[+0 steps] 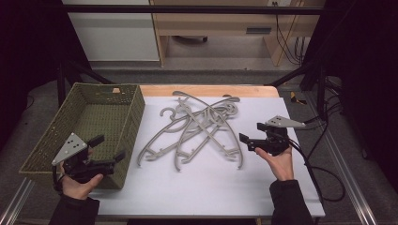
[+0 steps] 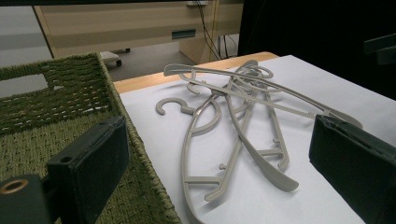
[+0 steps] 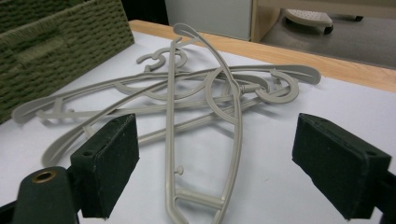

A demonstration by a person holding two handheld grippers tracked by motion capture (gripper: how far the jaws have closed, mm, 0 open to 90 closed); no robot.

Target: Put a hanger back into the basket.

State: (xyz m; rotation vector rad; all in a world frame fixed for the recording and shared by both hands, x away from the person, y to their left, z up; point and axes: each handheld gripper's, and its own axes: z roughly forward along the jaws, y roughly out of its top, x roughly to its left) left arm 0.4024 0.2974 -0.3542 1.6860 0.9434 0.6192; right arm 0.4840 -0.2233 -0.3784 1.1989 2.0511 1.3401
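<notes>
Grey hangers (image 1: 197, 129): lying tangled mid-tabletop (image 1: 211, 187), right of the woven basket (image 1: 136, 112).
Right gripper (image 1: 251, 133): we are nearing them, fingers spread, nothing pinched.
Left gripper (image 1: 109, 147): we are hovering at the basket, fingers spread, empty.

Grey plastic hangers (image 1: 197, 129), several, in a loose crisscross pile at the white table's middle, lying flat. Hooks mostly at the far side, arms fanned toward the near edge. Overlapping, tangled; pile just right of the green basket.
</notes>
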